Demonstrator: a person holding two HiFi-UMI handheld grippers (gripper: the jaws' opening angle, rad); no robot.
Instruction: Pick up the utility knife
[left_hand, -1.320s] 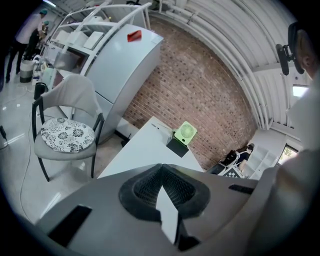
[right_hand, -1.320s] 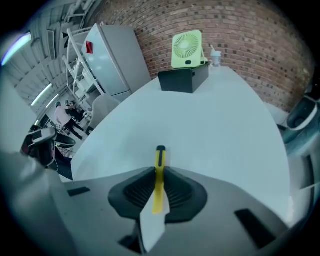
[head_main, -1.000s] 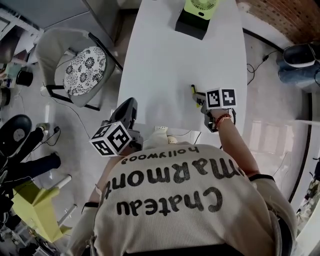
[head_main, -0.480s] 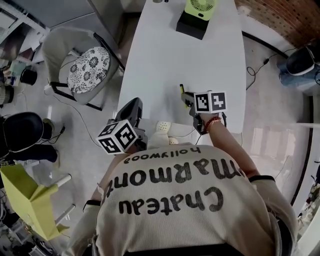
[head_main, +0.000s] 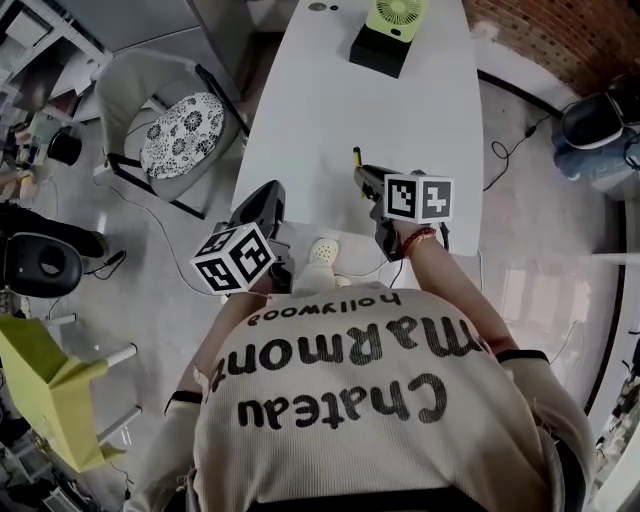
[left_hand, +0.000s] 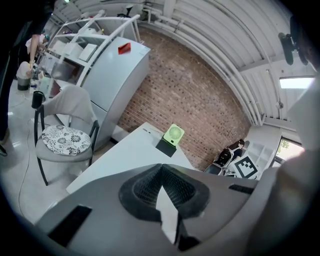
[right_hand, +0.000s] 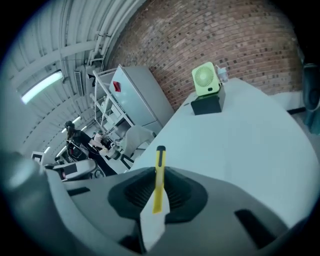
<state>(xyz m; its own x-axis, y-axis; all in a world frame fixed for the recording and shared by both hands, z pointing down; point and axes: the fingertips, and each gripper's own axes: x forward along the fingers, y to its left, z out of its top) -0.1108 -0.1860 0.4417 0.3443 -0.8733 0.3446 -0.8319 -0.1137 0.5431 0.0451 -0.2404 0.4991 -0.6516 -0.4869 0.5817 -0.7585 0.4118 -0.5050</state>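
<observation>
Since a second ago, the right gripper (head_main: 362, 178) has gone up and slid left in the head view. It took the utility knife (head_main: 356, 156) along. The left gripper (head_main: 270, 194) has crept forward a little. The right jaws pinch the yellow knife around its middle. Its dark tip sticks out past them, above the white table (head_main: 300, 110). The right arm reaches out in front, with the gripper tipped down. The left jaws are closed together with nothing in them, near the table's close edge. Far off stands a green fan (head_main: 398, 14).
</observation>
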